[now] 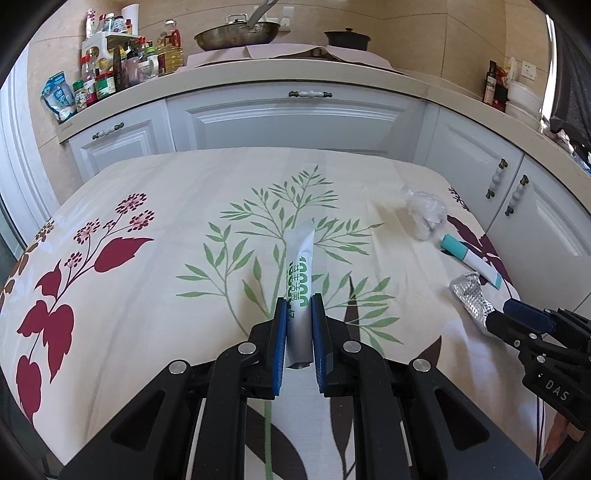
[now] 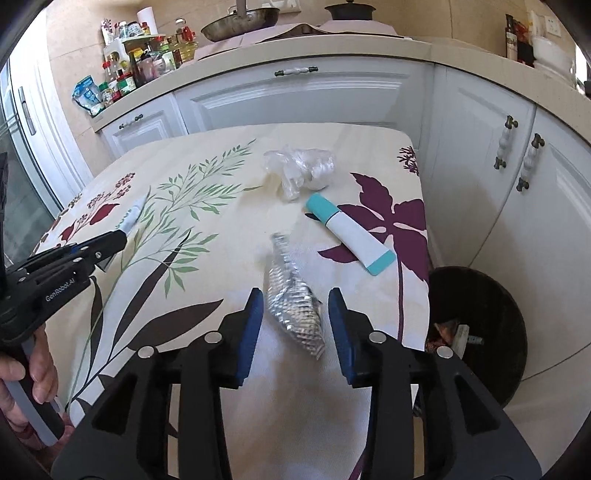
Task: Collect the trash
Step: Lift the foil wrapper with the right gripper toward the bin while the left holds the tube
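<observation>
Apparently the left gripper (image 1: 299, 325) jaws pinch the sachet (image 1: 299, 266), lower end hidden; right gripper (image 2: 295, 321) jaws gape around foil (image 2: 291, 299).

Home kitchen. Evidence: pale stone worktop (image 1: 295, 75) curving across 10 to 2 o'clock, above white panelled cabinet doors (image 1: 295, 122) with ceramic-and-metal handles (image 1: 310, 94). On it at 12 o'clock, a wok (image 1: 236, 35) and a dark lidded pot (image 1: 347, 38). At 10 to 11 o'clock, a crowd of sauce bottles and jars (image 1: 125, 62), cooking oil (image 1: 170, 50) and a roll of paper towel (image 1: 130, 14). Beige tiled wall with a socket (image 1: 528, 70) at 1 o'clock. In the foreground, a table under a leaf-printed cloth (image 1: 166, 229); in the right wrist view, a dark waste bin (image 2: 480, 332) on the floor at 4 o'clock.
</observation>
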The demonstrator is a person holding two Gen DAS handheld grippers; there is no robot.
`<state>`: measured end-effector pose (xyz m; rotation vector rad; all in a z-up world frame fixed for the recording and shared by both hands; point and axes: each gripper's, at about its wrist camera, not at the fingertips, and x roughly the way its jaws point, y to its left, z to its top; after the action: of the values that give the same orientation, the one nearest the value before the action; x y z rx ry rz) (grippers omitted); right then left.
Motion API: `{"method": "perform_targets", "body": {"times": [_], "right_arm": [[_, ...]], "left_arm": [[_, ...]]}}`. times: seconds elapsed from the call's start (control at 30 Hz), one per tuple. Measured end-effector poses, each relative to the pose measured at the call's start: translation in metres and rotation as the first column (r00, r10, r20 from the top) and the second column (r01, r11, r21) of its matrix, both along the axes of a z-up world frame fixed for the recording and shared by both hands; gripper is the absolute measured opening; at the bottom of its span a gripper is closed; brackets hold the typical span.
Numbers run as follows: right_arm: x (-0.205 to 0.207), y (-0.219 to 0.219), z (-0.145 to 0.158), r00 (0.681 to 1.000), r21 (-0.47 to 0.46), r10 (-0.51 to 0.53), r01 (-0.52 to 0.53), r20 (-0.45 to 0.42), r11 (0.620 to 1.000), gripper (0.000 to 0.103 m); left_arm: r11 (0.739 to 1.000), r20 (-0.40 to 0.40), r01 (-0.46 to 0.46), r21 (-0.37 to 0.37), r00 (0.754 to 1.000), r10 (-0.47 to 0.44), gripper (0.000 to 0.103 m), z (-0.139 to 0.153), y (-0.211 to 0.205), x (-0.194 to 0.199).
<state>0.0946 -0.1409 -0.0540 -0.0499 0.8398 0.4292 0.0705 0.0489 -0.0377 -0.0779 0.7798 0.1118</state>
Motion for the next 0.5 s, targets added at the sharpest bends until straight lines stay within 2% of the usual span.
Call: {"method": "perform_targets", "body": {"times": [0.23, 0.27, 0.33, 0.5], "right_arm": [[0.009, 0.013, -0.007, 1.000, -0.048, 0.019, -0.020, -0.018, 0.999, 0.035], [0.009, 0.014, -0.009, 0.999, -0.056, 0.025, -0.026, -0.023, 0.998, 0.033], [0.008, 0.016, -0.010, 0.999, -0.070, 0.030, -0.031, -0.022, 0.997, 0.018], [0.005, 0.010, -0.006, 1.000, -0.052, 0.015, -0.015, -0.002, 0.999, 0.018]], "left_arm": [[1.000, -0.009, -0.015, -0.003, 1.000, 0.015, 0.014, -0.003, 0.008, 0.001], [1.000, -0.012, -0.014, -0.003, 1.000, 0.014, 0.014, -0.004, 0.009, 0.000], [1.000, -0.015, -0.012, -0.001, 1.000, 0.012, 0.014, -0.005, 0.009, 0.000], [1.000, -0.018, 0.001, 0.000, 1.000, -0.001, 0.014, -0.006, 0.006, 0.000]]}}
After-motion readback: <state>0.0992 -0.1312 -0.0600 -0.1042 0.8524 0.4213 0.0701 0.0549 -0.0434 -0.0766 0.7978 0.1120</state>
